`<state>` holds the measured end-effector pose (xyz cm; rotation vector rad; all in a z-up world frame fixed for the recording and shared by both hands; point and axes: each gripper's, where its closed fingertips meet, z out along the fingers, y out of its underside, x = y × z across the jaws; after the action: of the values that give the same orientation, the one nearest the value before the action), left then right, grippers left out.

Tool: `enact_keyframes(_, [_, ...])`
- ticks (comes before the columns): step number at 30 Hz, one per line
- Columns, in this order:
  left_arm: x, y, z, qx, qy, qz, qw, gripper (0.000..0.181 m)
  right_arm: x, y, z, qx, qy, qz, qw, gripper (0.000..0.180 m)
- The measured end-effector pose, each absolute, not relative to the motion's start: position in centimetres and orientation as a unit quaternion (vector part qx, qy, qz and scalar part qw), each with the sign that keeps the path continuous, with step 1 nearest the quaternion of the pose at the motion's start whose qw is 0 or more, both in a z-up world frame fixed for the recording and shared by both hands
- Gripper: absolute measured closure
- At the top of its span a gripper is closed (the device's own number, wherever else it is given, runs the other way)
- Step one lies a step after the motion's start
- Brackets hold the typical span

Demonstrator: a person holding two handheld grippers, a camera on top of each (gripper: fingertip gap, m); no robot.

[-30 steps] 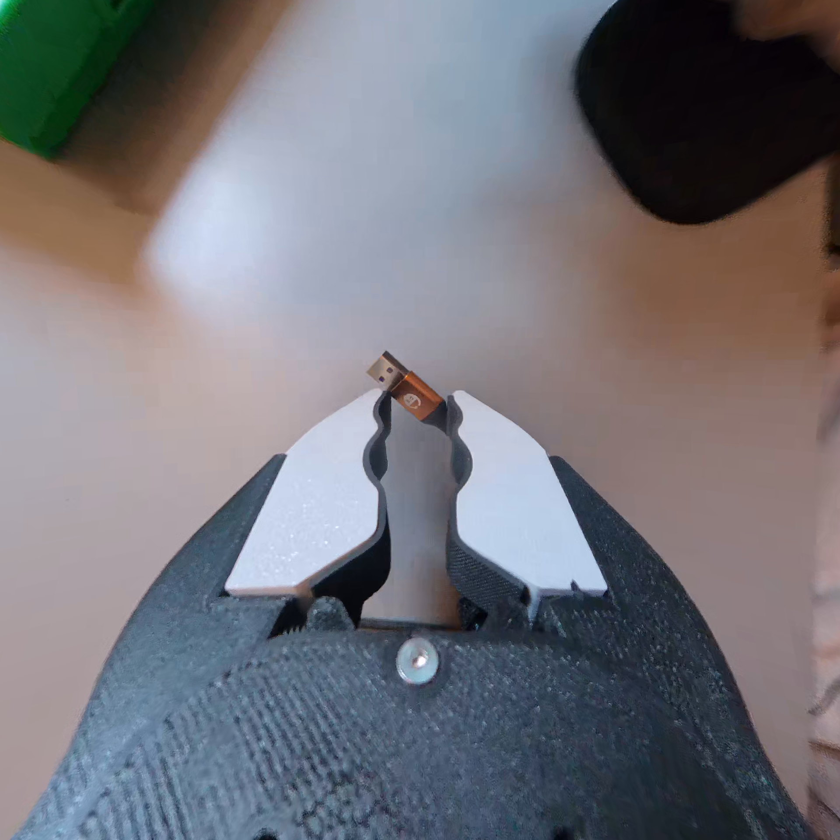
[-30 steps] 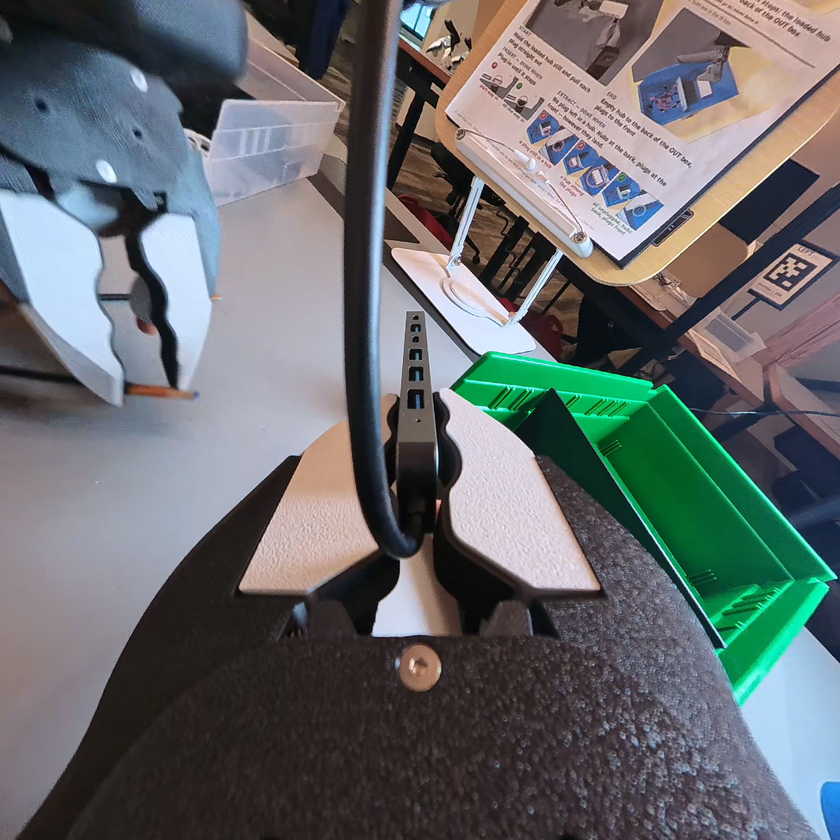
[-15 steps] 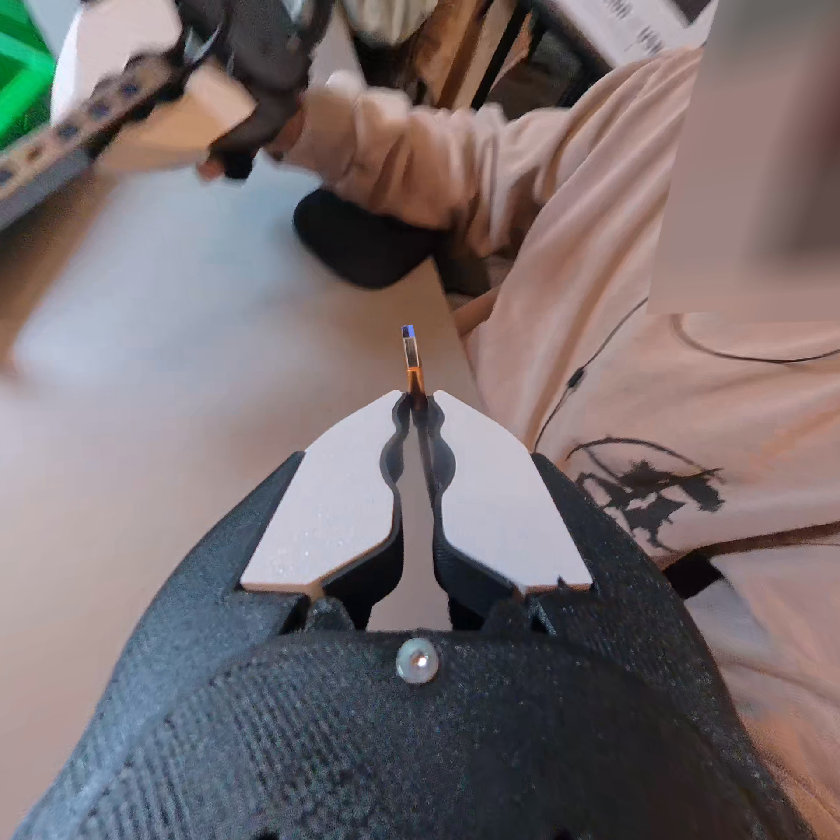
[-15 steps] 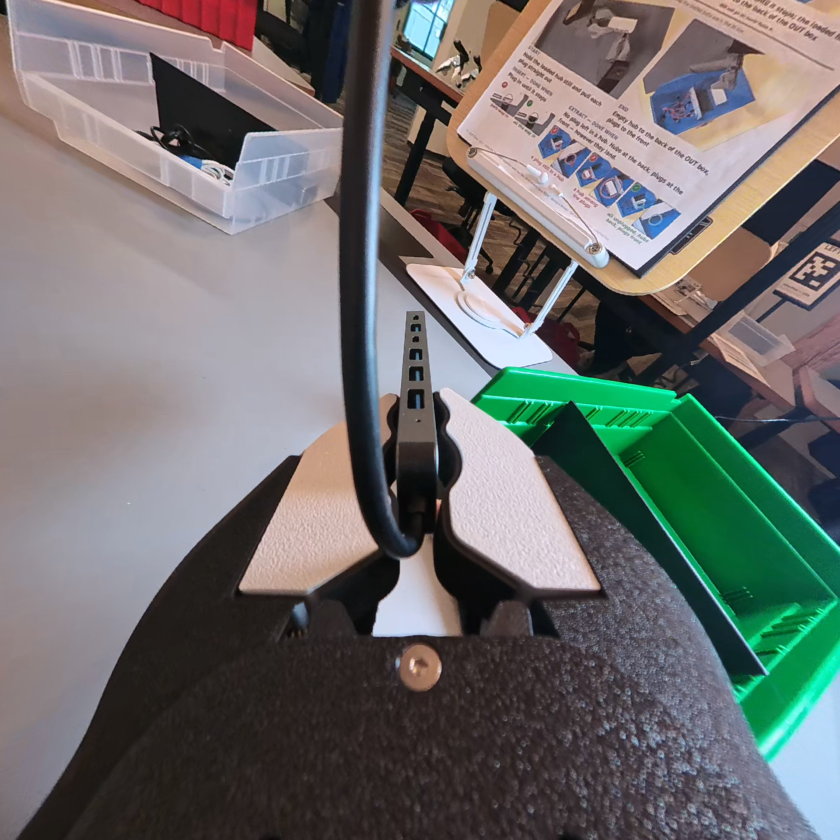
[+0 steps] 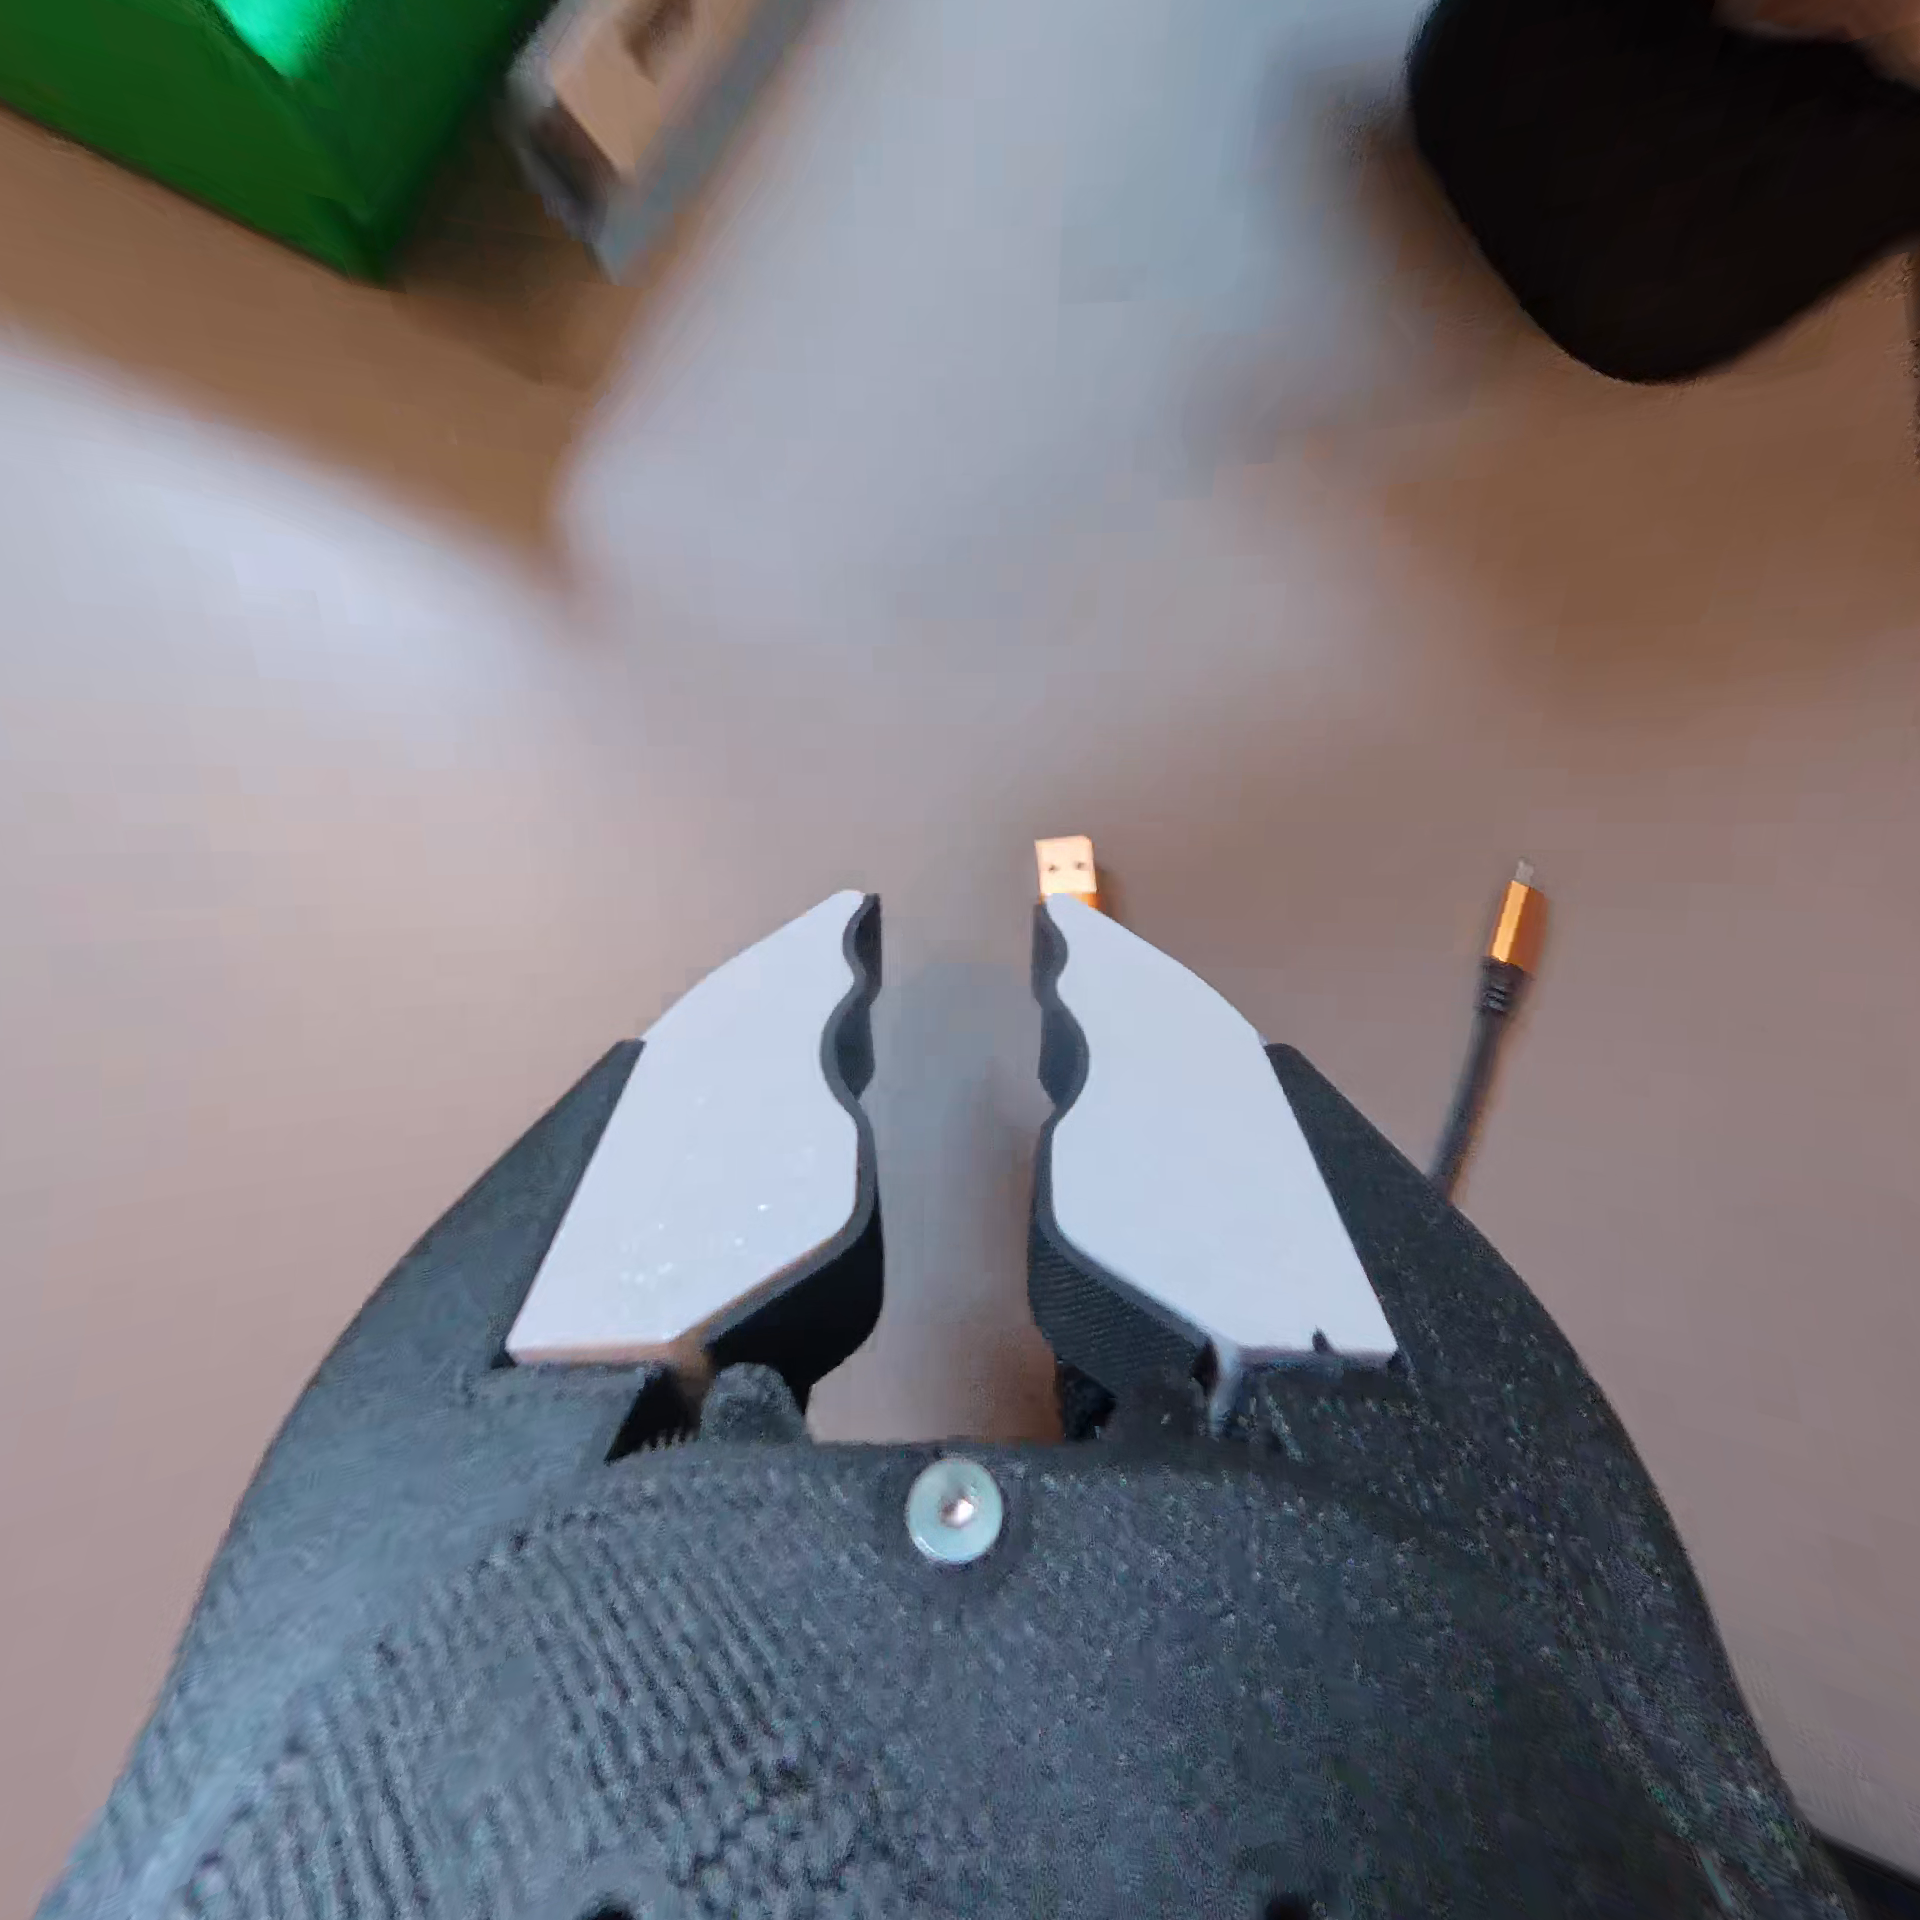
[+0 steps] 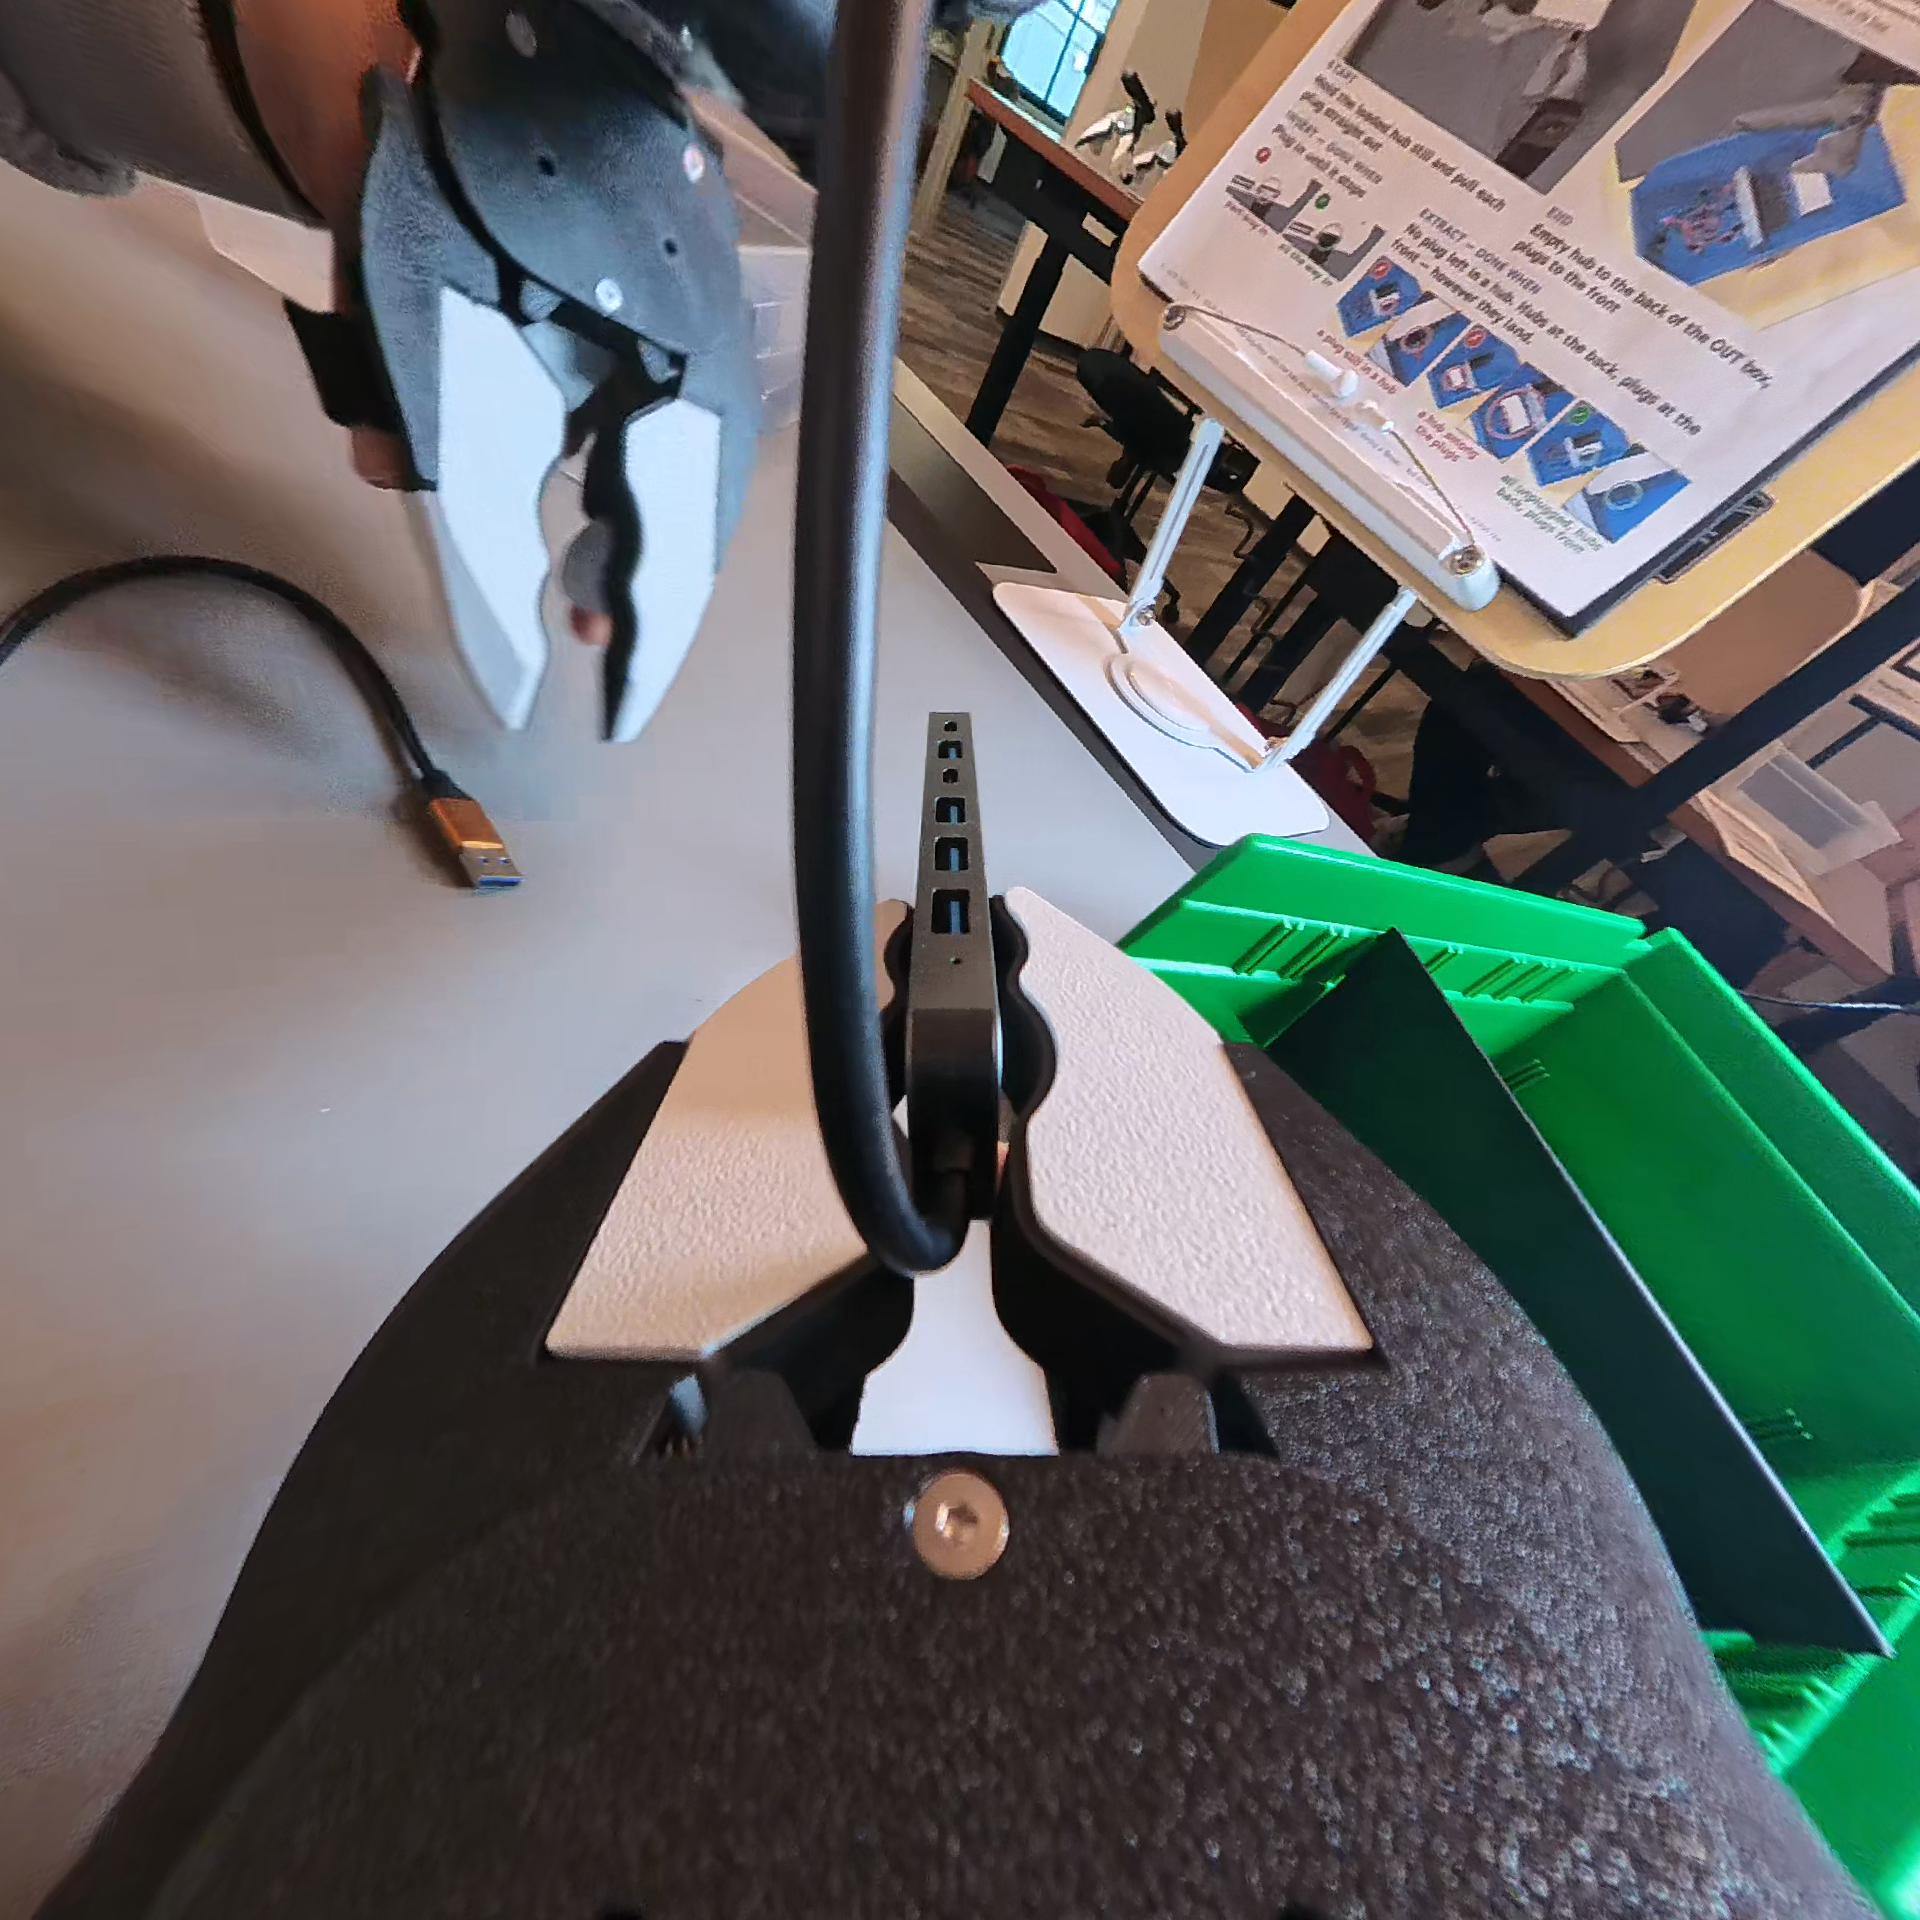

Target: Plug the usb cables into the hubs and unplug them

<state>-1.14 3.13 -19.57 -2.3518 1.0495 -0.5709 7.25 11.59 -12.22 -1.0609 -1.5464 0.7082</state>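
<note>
My left gripper is open and empty just above the table. A small orange USB plug lies on the table at its right fingertip. A second orange plug on a black cable lies farther right; it also shows in the right wrist view. My right gripper is shut on a slim black hub, held edge-up with its row of ports facing me. The hub's own black cable loops up from its near end. The left gripper hangs over the table at upper left.
A green bin with a black divider sits on the right, also at top left in the left wrist view. An instruction board stands on a white base behind it. A black shape fills the top right.
The left gripper was shut on the small orange plug; it has swung back down over the table and opened, and the plug lies on the table. The right gripper still holds the hub.
</note>
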Motion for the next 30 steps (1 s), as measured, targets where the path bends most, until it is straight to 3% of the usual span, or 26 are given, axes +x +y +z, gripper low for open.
enact_keyframes(6, [-0.4, 6.0, -16.2, -0.812, 0.406, -0.06, 0.414, 0.138, 6.5, 8.5, -12.4, -0.405, -0.676, 0.328, 0.521, 0.168])
enact_keyframes(11, [2.4, 4.8, -17.3, -0.762, 0.477, -0.006, 0.439, 0.13, 5.4, 4.2, -12.6, -0.362, -0.7, 0.374, 0.488, 0.168])
enact_keyframes(13, [2.8, 4.3, -18.2, -0.751, 0.503, 0.015, 0.427, 0.139, 5.2, 2.4, -12.5, -0.343, -0.708, 0.395, 0.475, 0.168])
enact_keyframes(15, [3.3, 3.8, -18.3, -0.732, 0.525, 0.019, 0.433, 0.164, 5.3, 1.1, -12.2, -0.328, -0.711, 0.412, 0.466, 0.168])
enact_keyframes(30, [4.4, 1.8, -17.0, -0.694, 0.558, -0.046, 0.454, 0.167, 5.4, 0.0, -12.8, -0.31, -0.72, 0.417, 0.459, 0.167])
